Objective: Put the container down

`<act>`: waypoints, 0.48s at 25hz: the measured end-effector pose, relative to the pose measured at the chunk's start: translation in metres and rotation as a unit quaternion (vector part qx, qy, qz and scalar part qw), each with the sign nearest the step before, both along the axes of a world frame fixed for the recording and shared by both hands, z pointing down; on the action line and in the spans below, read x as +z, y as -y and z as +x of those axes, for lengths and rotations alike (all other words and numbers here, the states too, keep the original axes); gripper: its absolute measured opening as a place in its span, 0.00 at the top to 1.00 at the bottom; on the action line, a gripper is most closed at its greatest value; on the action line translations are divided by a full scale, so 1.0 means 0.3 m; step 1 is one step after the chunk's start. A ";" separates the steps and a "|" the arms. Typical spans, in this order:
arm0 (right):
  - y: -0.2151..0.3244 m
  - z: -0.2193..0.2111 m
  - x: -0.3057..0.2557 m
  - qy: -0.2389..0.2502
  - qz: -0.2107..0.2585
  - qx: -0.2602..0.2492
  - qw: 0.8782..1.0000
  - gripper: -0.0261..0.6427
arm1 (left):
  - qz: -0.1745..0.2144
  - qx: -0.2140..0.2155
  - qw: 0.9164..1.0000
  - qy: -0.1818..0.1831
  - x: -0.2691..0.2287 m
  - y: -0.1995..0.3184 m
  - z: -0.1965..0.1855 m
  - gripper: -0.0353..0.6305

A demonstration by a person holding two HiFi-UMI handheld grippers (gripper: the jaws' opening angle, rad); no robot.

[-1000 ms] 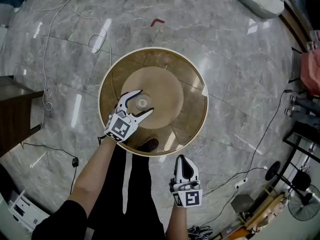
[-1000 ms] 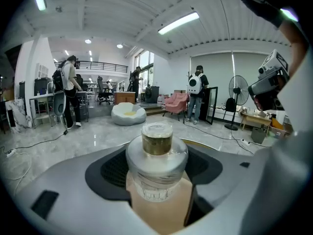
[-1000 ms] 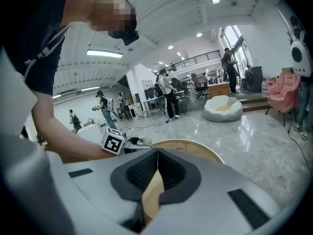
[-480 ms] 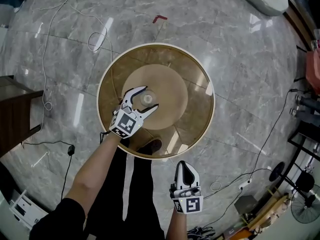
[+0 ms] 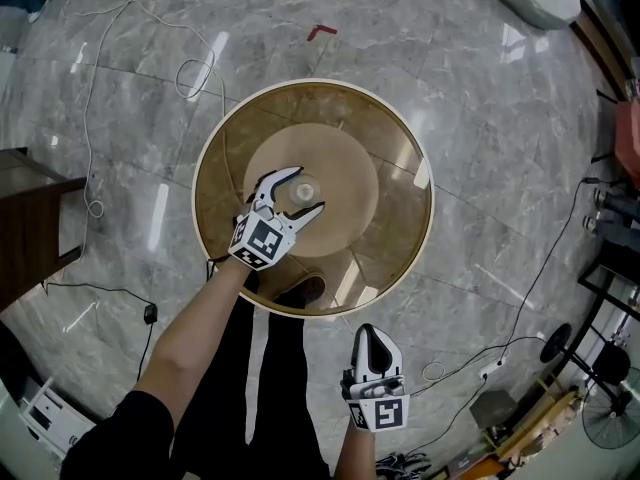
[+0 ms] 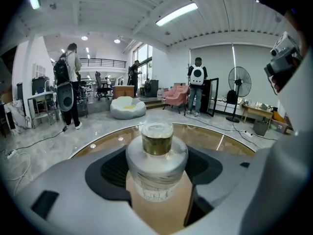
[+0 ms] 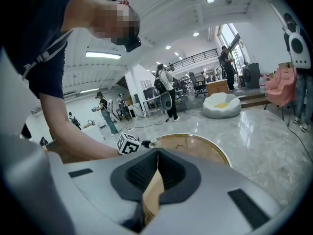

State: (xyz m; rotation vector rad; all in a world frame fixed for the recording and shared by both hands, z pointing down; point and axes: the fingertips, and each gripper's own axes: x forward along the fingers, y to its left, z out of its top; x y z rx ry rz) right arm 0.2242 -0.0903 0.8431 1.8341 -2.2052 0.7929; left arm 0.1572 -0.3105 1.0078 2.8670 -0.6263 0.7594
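Note:
A small clear container (image 5: 302,184) with a gold neck and a clear cap sits between the jaws of my left gripper (image 5: 309,190), which is shut on it over the middle of the round brown glass table (image 5: 385,138). In the left gripper view the container (image 6: 157,155) stands upright and fills the space between the pads, with the table's rim (image 6: 215,136) behind it. My right gripper (image 5: 378,353) hangs off the table's near edge, shut with nothing in it. In the right gripper view its pads (image 7: 168,173) meet.
Cables trail over the marble floor (image 5: 480,218). At the left edge stands a dark wooden piece of furniture (image 5: 25,218). A small red item (image 5: 321,32) lies beyond the table. Stands and a fan (image 5: 610,413) crowd the right side. Several people stand around the hall.
My left gripper has carried the container forward and a little right, from near the table's front toward its centre. The right gripper has stayed about where it was.

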 end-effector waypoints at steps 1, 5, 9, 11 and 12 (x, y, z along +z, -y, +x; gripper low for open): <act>-0.002 0.001 0.003 0.000 0.000 0.000 1.000 0.92 | 0.001 0.000 1.000 0.001 0.008 0.001 0.002 0.42; -0.003 -0.002 0.013 0.004 -0.002 0.000 1.000 0.92 | 0.003 -0.002 1.000 0.002 0.031 0.017 0.003 0.42; -0.002 -0.007 0.028 0.004 -0.004 -0.002 1.000 0.92 | 0.002 -0.006 1.000 0.001 0.058 0.030 -0.001 0.42; 0.001 -0.009 0.030 0.005 -0.003 -0.003 1.000 0.92 | 0.002 -0.006 1.000 0.000 0.068 0.033 -0.007 0.42; 0.003 -0.010 0.030 0.005 -0.003 -0.004 1.000 0.92 | 0.003 -0.006 1.000 0.001 0.073 0.035 -0.008 0.42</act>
